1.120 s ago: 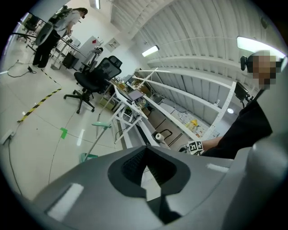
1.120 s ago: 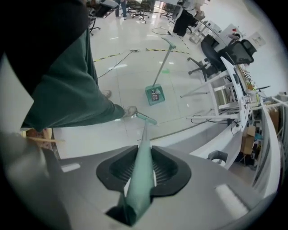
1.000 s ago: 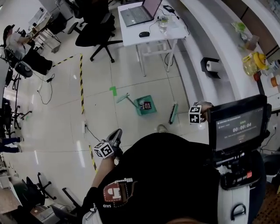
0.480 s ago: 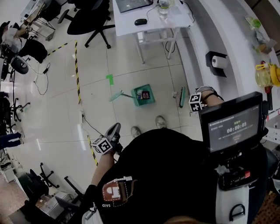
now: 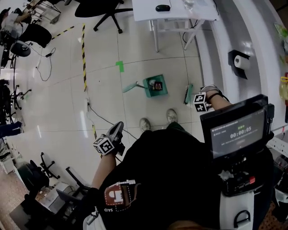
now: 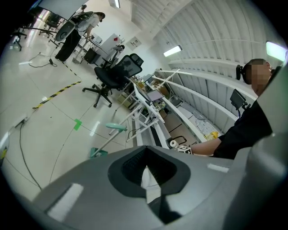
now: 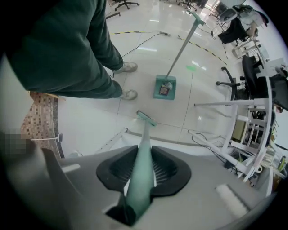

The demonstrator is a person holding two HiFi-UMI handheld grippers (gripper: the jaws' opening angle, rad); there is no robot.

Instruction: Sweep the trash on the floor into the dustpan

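A green dustpan point(image 5: 155, 85) stands on the white floor with its long handle point(image 5: 130, 86) tilted to the left. A small red and dark piece of trash point(image 5: 157, 85) lies inside it. My right gripper point(image 5: 200, 101) is shut on the green broom handle point(image 7: 143, 170). The broom head point(image 5: 188, 93) rests on the floor just right of the dustpan point(image 7: 164, 87). My left gripper point(image 5: 115, 133) hangs low at my left side, shut and holding nothing point(image 6: 146, 170). In its view the dustpan point(image 6: 98, 152) sits far ahead.
My shoes point(image 5: 145, 124) stand just short of the dustpan. A white desk point(image 5: 173, 9) on thin legs lies beyond it, with an office chair point(image 5: 101, 6) to its left. Striped tape point(image 5: 83, 54) and a cable point(image 5: 103, 120) cross the floor at left. A counter point(image 5: 243, 49) runs along the right.
I have stepped closer to the dustpan and both shoes now show. The right gripper still holds the broom beside the dustpan. The left gripper has stayed low at my side.
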